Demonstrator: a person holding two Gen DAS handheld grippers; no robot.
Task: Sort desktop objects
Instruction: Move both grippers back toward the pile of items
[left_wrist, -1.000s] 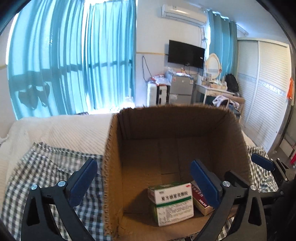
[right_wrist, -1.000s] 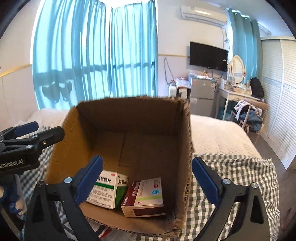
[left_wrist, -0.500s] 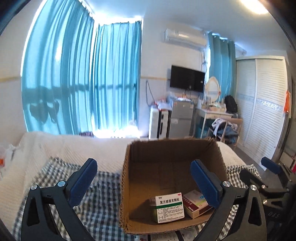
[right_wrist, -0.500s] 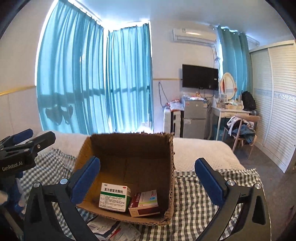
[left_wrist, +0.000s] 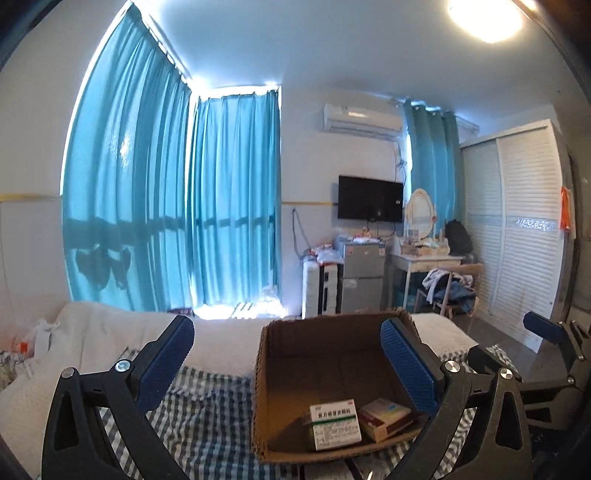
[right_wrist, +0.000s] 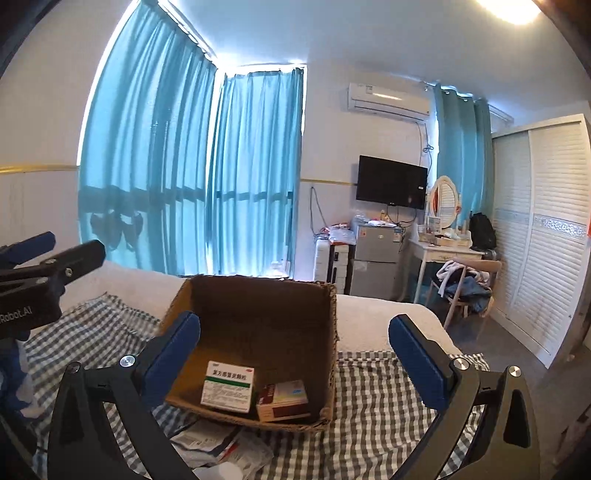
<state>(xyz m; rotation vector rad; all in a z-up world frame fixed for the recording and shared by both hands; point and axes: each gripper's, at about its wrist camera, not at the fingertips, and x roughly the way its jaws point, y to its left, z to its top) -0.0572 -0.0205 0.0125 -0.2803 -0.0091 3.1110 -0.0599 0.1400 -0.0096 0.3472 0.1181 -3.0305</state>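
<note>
Both the left gripper (left_wrist: 286, 365) and right gripper (right_wrist: 293, 350) gape wide, empty, above the brown cardboard box (right_wrist: 258, 314); next, probably the loose white packets (right_wrist: 221, 448) on the checked cloth.

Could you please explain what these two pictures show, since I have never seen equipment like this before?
There is no robot arm here: a person holds a two-finger tool in each hand, and each tool carries a wide-angle camera looking along its fingers.

The left camera shows the left gripper, open and empty. The right camera shows the right gripper, also open and empty.

Both look at a cardboard box on a checked cloth over a bed. In the box lie a green and white medicine box and a red and white one. Loose packets lie on the cloth in front of the box.
</note>
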